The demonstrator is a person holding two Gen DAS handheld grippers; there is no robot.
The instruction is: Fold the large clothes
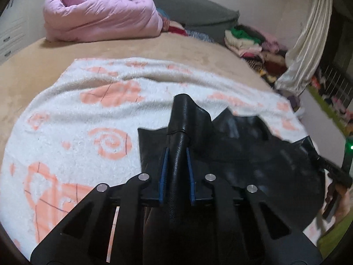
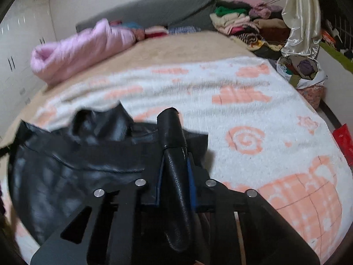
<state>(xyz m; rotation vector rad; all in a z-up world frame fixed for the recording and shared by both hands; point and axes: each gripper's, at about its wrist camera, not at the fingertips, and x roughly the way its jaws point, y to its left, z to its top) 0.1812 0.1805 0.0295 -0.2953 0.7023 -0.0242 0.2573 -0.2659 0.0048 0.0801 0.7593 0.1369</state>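
Both grippers have hold of the same black leather-look garment, each with its fingers pinched nearly closed on a bunched fold of it. The left gripper has a thick roll of the black material running up between its blue pads, and the rest of the garment spreads off to the right of those fingers, low over the blanket. The right gripper grips a matching roll, with the body of the garment hanging slack to the left of its fingers. So the piece is strung between the two hands, which looks to me like a grip on two corners or edges so that it can be spread flat or doubled over in one go. Beneath and ahead of both sets of fingers lies a white fluffy blanket with peach patterns, laid over the tan bed, probably as a clean, soft place to fold on. Farther beyond the fingers, a rolled pink quilt sits at the head of the bed against a grey headboard, out of the working area. Ahead and to the right, stacks of folded clothes sit at the bedside beside a pale curtain. The folding itself seems barely begun.
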